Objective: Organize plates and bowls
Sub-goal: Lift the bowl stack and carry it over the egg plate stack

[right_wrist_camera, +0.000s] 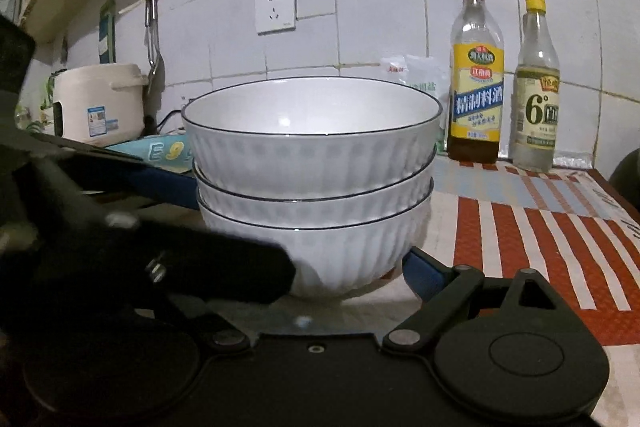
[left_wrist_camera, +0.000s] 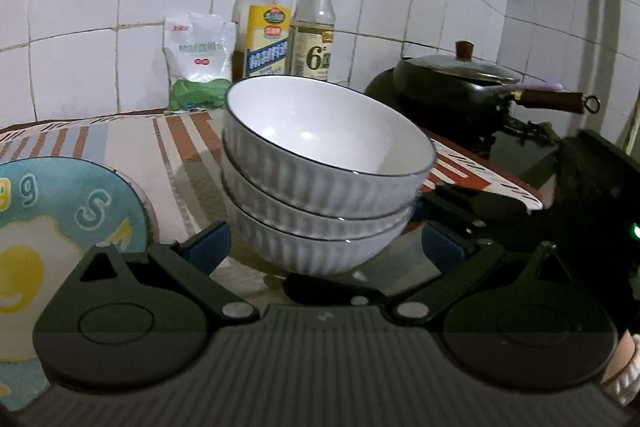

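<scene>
Three white ribbed bowls with thin dark rims (left_wrist_camera: 320, 163) sit nested in one stack (right_wrist_camera: 316, 155) on a striped mat. My left gripper (left_wrist_camera: 326, 233) is open wide, with a blue-padded finger on each side of the bottom bowl; I cannot tell whether the pads touch it. My right gripper (right_wrist_camera: 316, 263) is also open at the bottom bowl. Its right pad (right_wrist_camera: 424, 277) lies close beside the bowl's base, and its left finger is hidden behind the left gripper's body. A teal plate with an egg picture (left_wrist_camera: 60, 227) lies left of the stack, partly seen behind the left gripper (right_wrist_camera: 160, 153).
Two bottles (left_wrist_camera: 266, 23) (left_wrist_camera: 314, 27) and a white bag (left_wrist_camera: 198, 59) stand against the tiled wall behind the bowls. A black lidded pan (left_wrist_camera: 472, 87) sits on the stove to the right. A white rice cooker (right_wrist_camera: 98, 103) stands far left. The mat (right_wrist_camera: 540, 227) ends near the stove.
</scene>
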The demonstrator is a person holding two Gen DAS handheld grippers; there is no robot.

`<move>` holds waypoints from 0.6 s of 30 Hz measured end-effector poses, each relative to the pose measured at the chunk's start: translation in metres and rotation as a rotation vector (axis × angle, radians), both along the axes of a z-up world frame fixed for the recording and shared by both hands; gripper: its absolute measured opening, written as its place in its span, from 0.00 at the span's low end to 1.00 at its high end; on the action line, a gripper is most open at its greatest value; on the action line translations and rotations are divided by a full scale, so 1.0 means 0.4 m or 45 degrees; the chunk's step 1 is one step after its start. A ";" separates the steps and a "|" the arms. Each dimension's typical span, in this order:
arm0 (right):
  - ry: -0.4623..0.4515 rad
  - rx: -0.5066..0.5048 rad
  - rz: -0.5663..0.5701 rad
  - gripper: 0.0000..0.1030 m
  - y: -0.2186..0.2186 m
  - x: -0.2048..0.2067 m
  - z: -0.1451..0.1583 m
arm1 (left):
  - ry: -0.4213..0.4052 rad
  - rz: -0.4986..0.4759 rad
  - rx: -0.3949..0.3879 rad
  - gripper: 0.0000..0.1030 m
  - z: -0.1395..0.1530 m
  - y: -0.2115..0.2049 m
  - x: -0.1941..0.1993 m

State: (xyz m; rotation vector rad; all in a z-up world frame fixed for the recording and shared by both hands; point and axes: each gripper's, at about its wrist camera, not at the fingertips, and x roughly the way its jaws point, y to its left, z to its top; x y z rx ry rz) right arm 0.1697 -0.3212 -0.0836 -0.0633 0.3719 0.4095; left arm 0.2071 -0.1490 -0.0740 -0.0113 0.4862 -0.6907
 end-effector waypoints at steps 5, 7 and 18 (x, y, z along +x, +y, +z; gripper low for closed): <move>-0.024 -0.018 0.006 0.93 0.001 -0.001 0.001 | -0.042 -0.019 0.076 1.00 -0.005 -0.019 0.016; -0.036 -0.026 0.006 0.93 0.000 -0.004 0.000 | -0.055 -0.026 0.097 1.00 -0.007 -0.030 0.021; -0.115 -0.056 0.014 0.98 0.000 -0.009 0.003 | -0.077 -0.026 0.057 1.00 -0.016 -0.029 0.026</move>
